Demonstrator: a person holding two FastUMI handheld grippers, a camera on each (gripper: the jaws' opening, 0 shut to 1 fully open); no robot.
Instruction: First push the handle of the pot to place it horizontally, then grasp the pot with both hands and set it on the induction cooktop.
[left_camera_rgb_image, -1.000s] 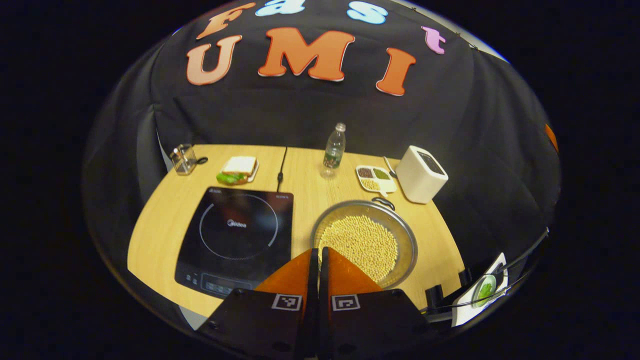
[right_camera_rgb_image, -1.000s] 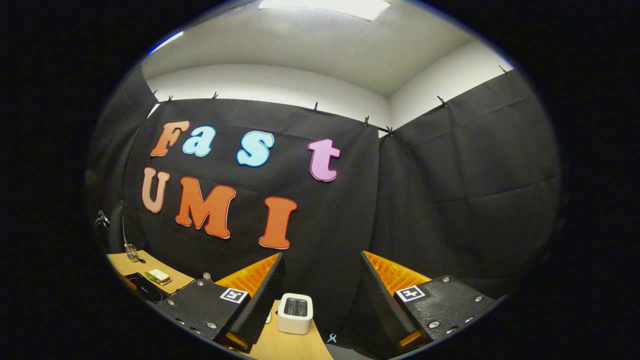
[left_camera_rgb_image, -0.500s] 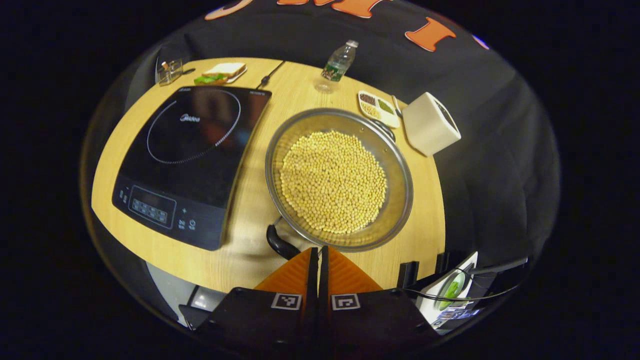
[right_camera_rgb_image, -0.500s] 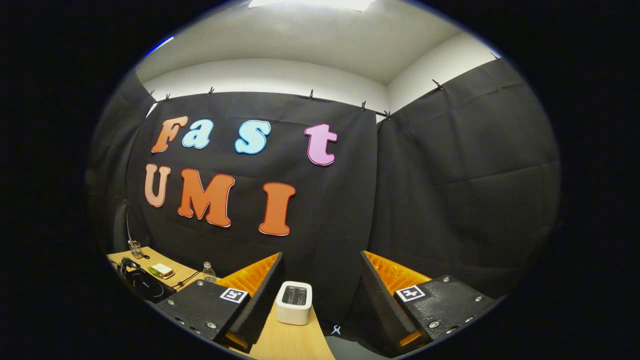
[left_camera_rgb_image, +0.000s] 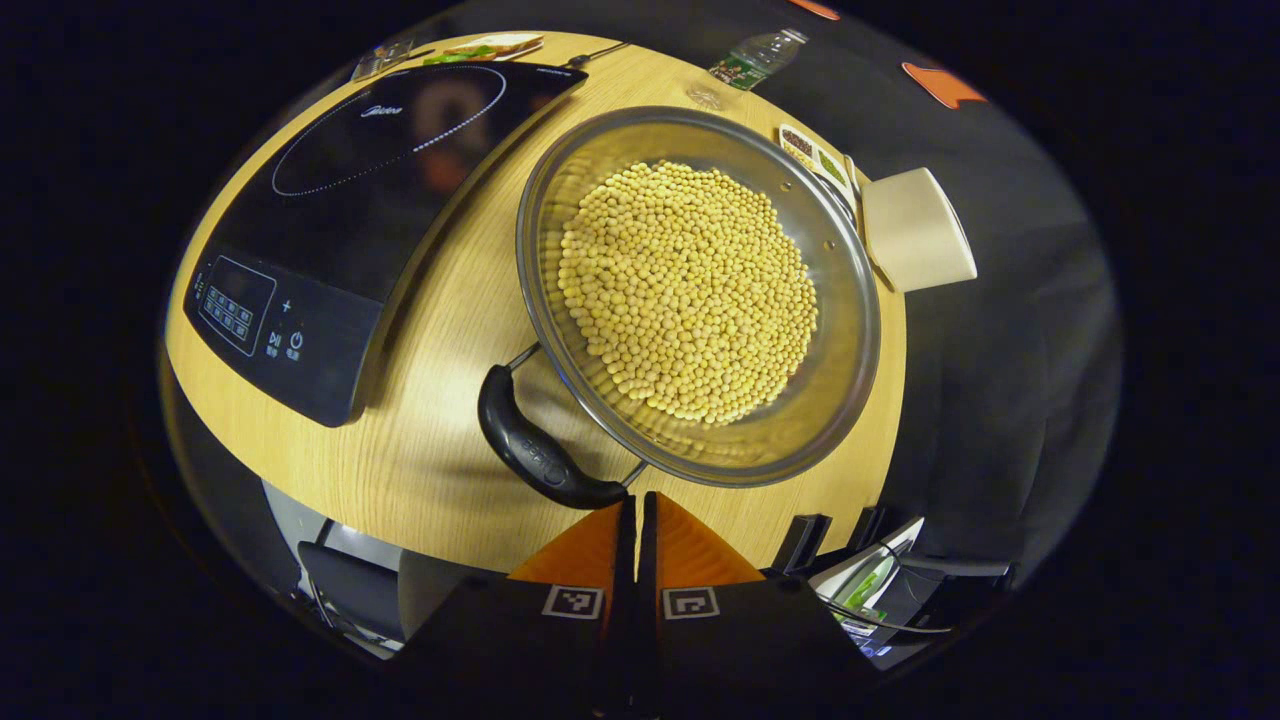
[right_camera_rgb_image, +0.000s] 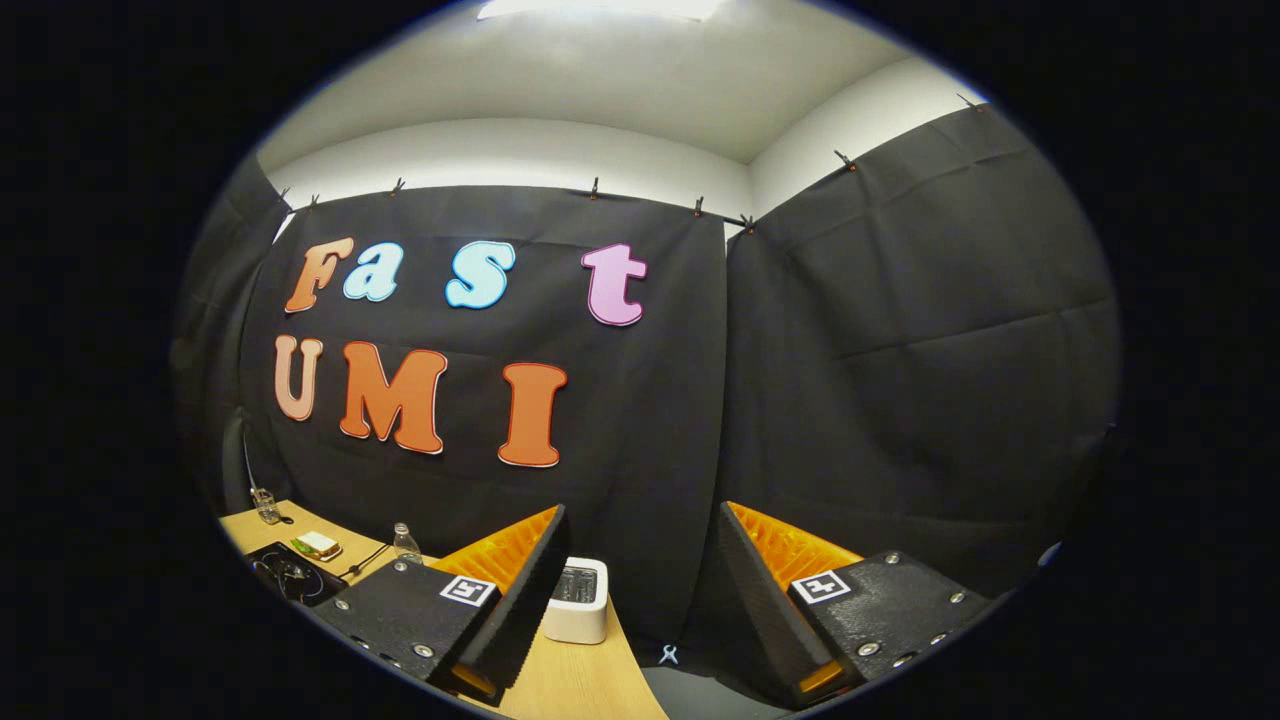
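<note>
The toaster (right_camera_rgb_image: 575, 600) sits partly hidden behind a finger (right_camera_rgb_image: 525, 590) of the right gripper (right_camera_rgb_image: 640, 590). The sandwich (left_camera_rgb_image: 495, 44) and glass jar (left_camera_rgb_image: 380, 60) are squashed small at the table's (left_camera_rgb_image: 440, 470) far edge, details unreadable.

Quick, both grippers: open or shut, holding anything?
Left gripper: shut, empty, just short of the pot handle.
Right gripper: open, empty, raised toward the wall.

Wooden table (left_camera_rgb_image: 440, 470) — pot (left_camera_rgb_image: 850, 330), cooktop (left_camera_rgb_image: 330, 240), toaster (left_camera_rgb_image: 915, 245)
</note>
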